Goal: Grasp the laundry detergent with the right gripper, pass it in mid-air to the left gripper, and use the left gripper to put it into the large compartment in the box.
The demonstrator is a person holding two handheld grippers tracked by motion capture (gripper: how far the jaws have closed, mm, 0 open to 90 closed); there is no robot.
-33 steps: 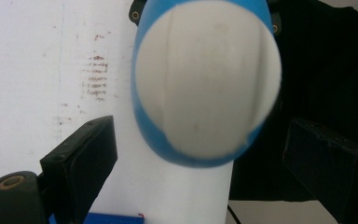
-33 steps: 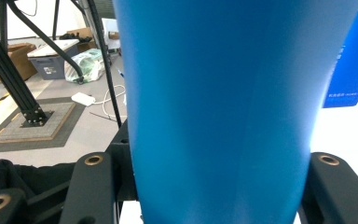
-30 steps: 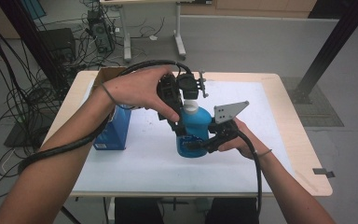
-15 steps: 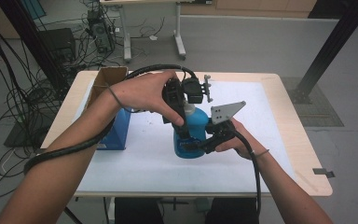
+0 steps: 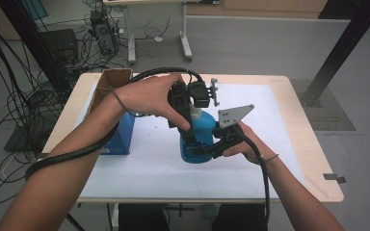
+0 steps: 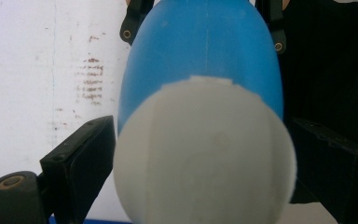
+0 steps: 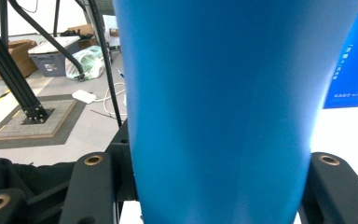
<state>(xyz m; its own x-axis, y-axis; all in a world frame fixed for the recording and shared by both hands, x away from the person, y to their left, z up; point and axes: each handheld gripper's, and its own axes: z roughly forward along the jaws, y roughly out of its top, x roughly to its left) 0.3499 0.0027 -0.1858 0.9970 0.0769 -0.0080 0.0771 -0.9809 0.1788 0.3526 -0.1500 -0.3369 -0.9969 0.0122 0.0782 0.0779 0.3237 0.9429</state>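
White-topped table (image 5: 139, 168) amid cable-strewn grey floor (image 5: 250, 43)

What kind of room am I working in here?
Likely a lab or workshop, not a home: loose cables trail over a grey floor, a black metal frame post stands beside the table, and cardboard boxes sit on the floor.

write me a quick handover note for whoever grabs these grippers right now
Right gripper: shut on the blue bottle low on its body, steadying it upright on the white mat.
Left gripper: comes down over the top, jaws either side of the white cap; whether they press on it can't be told.
Blue box: stands on the mat, left of the bottle.
Done: bottle gripped and steadied.
Left: probably clamp the cap and twist it off; cap looks on for now.
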